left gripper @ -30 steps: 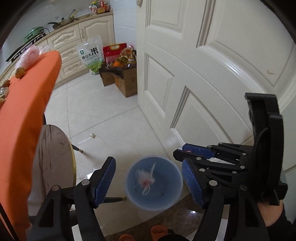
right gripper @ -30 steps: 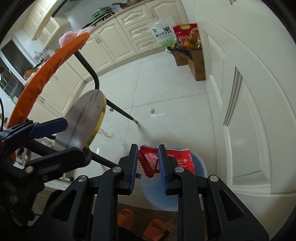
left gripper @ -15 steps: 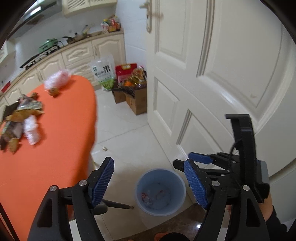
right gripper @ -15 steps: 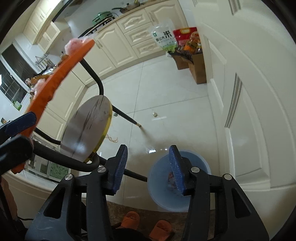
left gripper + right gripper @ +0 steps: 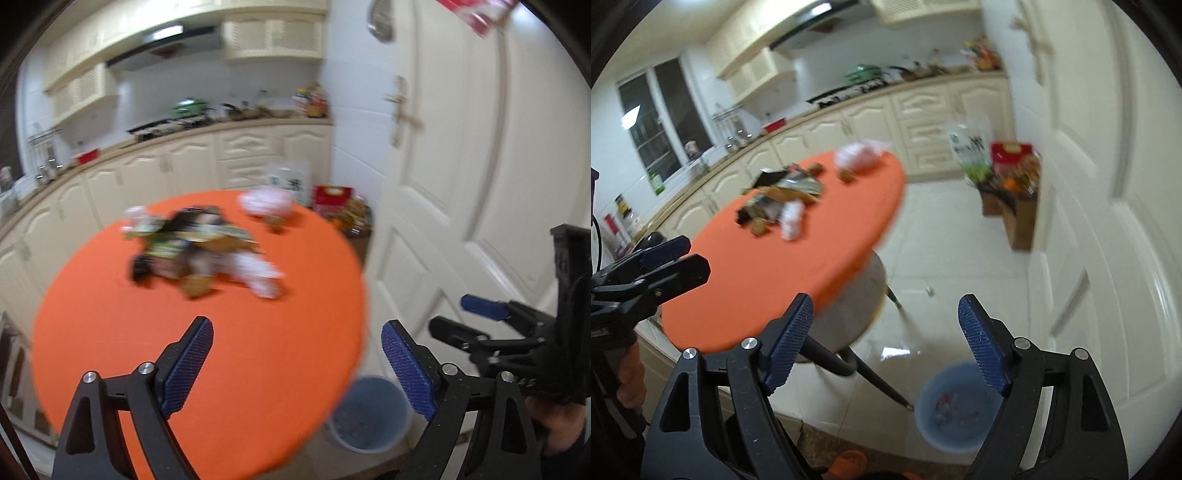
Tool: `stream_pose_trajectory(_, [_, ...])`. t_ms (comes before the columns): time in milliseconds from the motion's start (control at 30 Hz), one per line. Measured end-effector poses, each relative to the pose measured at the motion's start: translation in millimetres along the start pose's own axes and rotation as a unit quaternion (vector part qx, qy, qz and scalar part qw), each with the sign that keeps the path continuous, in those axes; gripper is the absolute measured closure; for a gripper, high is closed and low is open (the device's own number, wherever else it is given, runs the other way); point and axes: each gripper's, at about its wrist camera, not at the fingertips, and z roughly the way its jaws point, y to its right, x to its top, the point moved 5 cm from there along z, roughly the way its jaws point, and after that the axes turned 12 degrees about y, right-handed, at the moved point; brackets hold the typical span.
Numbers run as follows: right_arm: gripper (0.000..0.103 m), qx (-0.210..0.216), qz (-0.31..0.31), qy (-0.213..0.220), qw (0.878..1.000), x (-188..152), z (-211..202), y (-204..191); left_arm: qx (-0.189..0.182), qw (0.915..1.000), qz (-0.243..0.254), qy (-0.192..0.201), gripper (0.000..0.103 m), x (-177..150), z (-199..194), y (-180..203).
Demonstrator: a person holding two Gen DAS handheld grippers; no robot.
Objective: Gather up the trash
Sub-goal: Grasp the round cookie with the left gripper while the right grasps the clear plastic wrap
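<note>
A heap of wrappers and crumpled paper (image 5: 199,254) (image 5: 779,206) lies on the round orange table (image 5: 221,350) (image 5: 812,258), with a pink-white bag (image 5: 266,201) (image 5: 858,157) at its far edge. The blue bin (image 5: 369,413) (image 5: 956,406) stands on the floor beside the table, with bits of trash in it. My left gripper (image 5: 297,332) (image 5: 690,256) hovers over the table's near side, jaws opening, nothing between them. My right gripper (image 5: 886,306) (image 5: 458,319) hangs above the bin and the table edge, jaws opening and empty.
A white panelled door (image 5: 480,184) (image 5: 1108,221) stands close on the right. A round stool (image 5: 857,306) sits under the table. A cardboard box of goods (image 5: 1015,206) and a rice bag (image 5: 971,147) stand by the cabinets. Orange slippers (image 5: 849,461) lie at the bottom.
The right gripper let go of the red wrapper, which dropped into the bin. Both grippers rose from over the bin to above the tabletop, and their jaws spread wider.
</note>
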Motion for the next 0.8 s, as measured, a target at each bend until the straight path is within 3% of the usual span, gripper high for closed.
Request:
stream_pose_trajectory(233, [0.013, 0.042, -0.055, -0.026, 0.997, 28.9, 75.6, -67.4, 0.063, 0.9978, -0.021, -0.01, 0.01, -0.1, 6.8, -71.4])
stream_pose_trajectory(433, [0.013, 0.039, -0.102, -0.067, 0.992, 31.8, 141.0, -98.6, 0.065, 0.9963, -0.038, -0.04, 0.01, 4.5, 50.5, -94.7])
stream_pose_trajectory(667, [0.014, 0.025, -0.135, -0.1, 0.986, 33.3, 190.2, -96.3, 0.066, 0.9958, -0.019, -0.061, 0.01, 12.3, 112.4, -109.9])
stream_pose_trajectory(767, [0.024, 0.029, -0.154, -0.118, 0.981, 29.6, 199.2, -99.7, 0.066, 0.995, -0.015, -0.073, 0.01, 7.5, 134.7, -111.2])
stream_pose_trajectory(800, [0.038, 0.028, -0.16, -0.125, 0.979, 27.4, 203.5, -98.8, 0.067, 0.9945, -0.014, -0.079, 0.01, 5.7, 144.6, -110.4])
